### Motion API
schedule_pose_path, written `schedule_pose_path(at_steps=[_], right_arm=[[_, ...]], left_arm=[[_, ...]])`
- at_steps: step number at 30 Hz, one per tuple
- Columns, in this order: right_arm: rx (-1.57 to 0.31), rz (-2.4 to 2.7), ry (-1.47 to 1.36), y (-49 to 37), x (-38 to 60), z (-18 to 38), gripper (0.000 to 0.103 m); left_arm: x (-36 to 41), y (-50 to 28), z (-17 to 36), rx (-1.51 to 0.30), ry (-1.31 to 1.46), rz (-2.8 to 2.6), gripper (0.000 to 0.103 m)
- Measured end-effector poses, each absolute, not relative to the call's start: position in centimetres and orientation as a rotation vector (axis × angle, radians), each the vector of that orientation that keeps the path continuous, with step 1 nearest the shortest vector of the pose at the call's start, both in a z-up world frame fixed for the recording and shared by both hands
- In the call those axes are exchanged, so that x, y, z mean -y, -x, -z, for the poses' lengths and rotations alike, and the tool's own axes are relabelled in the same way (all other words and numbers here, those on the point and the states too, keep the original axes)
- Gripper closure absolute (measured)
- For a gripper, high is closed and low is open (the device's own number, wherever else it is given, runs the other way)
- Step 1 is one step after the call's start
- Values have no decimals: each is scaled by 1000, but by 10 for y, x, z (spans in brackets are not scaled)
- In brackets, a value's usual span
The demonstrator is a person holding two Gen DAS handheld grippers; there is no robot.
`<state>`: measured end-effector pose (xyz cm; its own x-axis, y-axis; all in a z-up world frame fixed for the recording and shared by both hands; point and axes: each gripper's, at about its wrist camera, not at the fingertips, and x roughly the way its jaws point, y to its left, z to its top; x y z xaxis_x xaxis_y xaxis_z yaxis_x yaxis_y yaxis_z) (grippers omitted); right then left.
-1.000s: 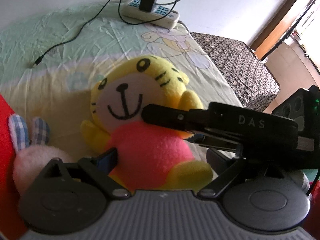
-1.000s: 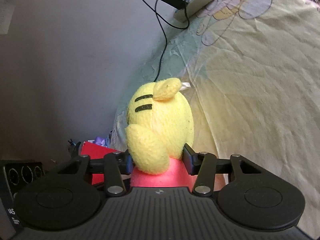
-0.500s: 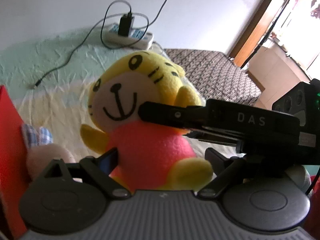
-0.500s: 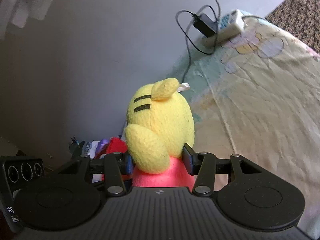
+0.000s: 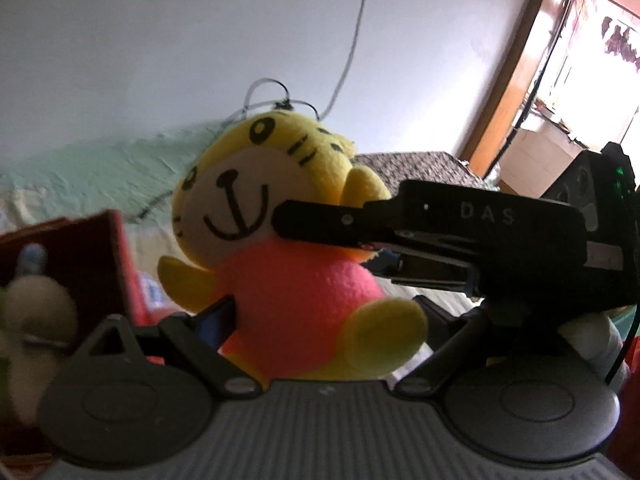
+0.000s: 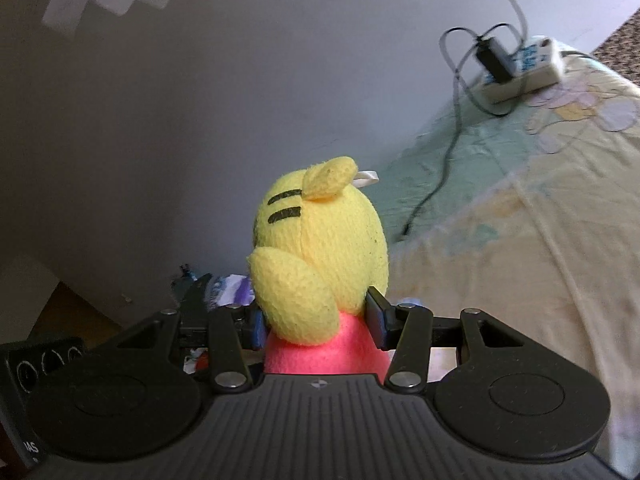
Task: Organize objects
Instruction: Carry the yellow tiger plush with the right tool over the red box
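A yellow tiger plush (image 5: 280, 236) with a pink body hangs in the air, facing the left wrist camera. My left gripper (image 5: 324, 316) is shut on its pink belly, one finger on each side. My right gripper (image 6: 316, 320) is shut on the plush (image 6: 320, 248) at the neck, seen from behind in the right wrist view. In the left wrist view the right gripper (image 5: 440, 232) reaches in from the right, its fingertip (image 5: 292, 216) against the plush's cheek.
A red box (image 5: 100, 264) stands at the left with a pale bunny plush (image 5: 36, 320) in front of it. The bed sheet (image 6: 520, 240) lies below, with a power strip (image 6: 524, 68) and cables by the wall. A dark patterned seat (image 5: 420, 164) and a doorway are at the right.
Both grippers have risen with the tiger plush, lifting it off the bed. The views now tilt up toward the wall, and the red box's side shows at the left.
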<state>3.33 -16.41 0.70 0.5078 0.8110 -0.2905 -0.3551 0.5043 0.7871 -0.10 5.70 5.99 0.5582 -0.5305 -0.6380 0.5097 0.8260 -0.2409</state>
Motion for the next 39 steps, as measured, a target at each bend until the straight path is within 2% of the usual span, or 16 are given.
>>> schedule_pose_path(at_steps=[10, 18, 32, 39], right_arm=[[-703, -818, -662, -30, 93, -33, 53], [-668, -742, -469, -16, 46, -40, 53], [-668, -627, -233, -7, -11, -30, 53], [-704, -603, -78, 0, -26, -31, 53]], left_arm=[[-120, -5, -76, -705, 65, 545, 12], [-158, -20, -57, -739, 107, 536, 12], [-199, -31, -37, -786, 116, 562, 13], [-196, -31, -25, -824, 121, 619, 14]])
